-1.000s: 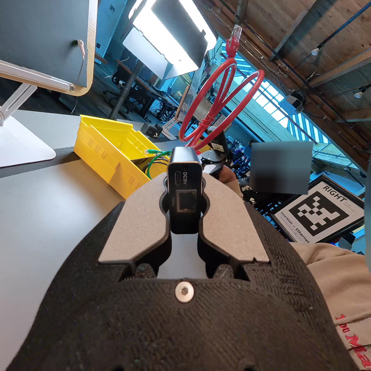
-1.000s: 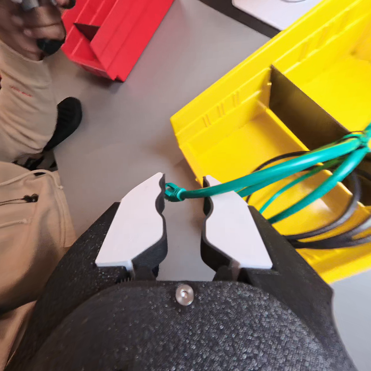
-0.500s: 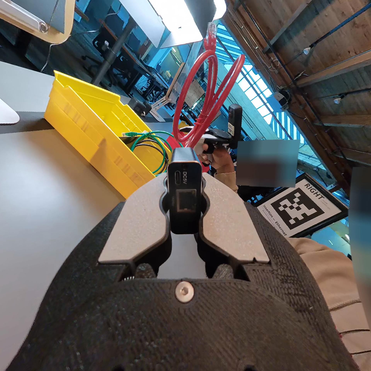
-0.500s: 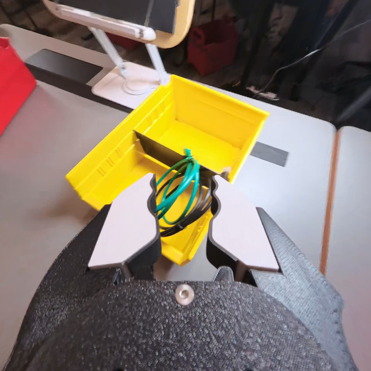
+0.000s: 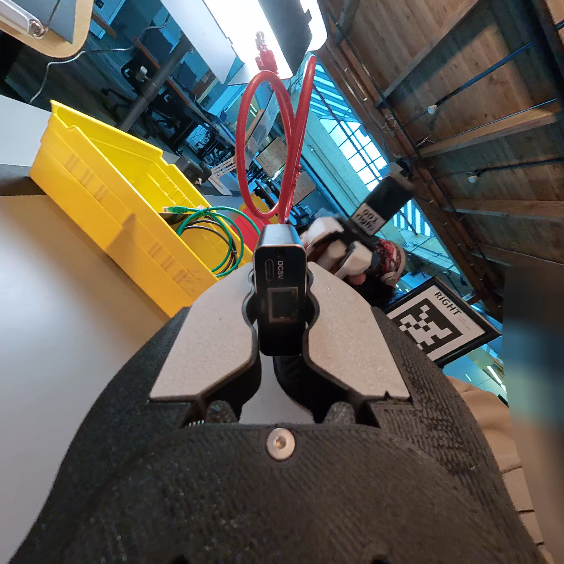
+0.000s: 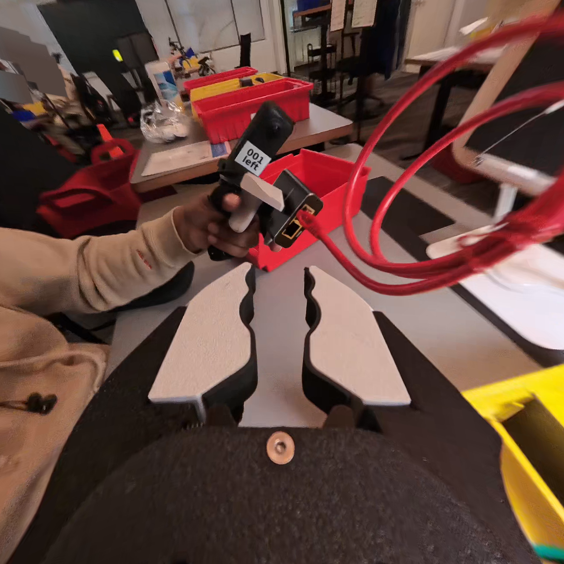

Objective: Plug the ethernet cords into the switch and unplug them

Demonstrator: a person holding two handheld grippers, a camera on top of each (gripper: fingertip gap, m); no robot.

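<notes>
My left gripper (image 5: 279, 274) is shut on a small black switch (image 5: 280, 308), held upright above the table with its empty port face toward the camera. A coiled red ethernet cord (image 5: 268, 137) rises from the switch's far end. In the right wrist view the left gripper (image 6: 274, 198) holds the switch (image 6: 297, 210) with the red cord's plug (image 6: 308, 219) in one port, and the red cord (image 6: 396, 195) loops off to the right. My right gripper (image 6: 277, 271) is open and empty, a little short of the switch. A green cord (image 5: 213, 232) lies in the yellow bin (image 5: 116, 189).
A red bin (image 6: 320, 183) stands behind the switch. The yellow bin's corner (image 6: 518, 427) is at my lower right. A monitor's white base (image 6: 503, 274) sits at the right. A person's sleeve (image 6: 106, 259) reaches in from the left. A black cord (image 5: 207, 232) lies with the green one. Some 8 centimeters of space lies between my two pairs of fingers.
My right gripper left the green cord in the yellow bin and swung left to face the switch. My left gripper kept its hold and tilted a little.
</notes>
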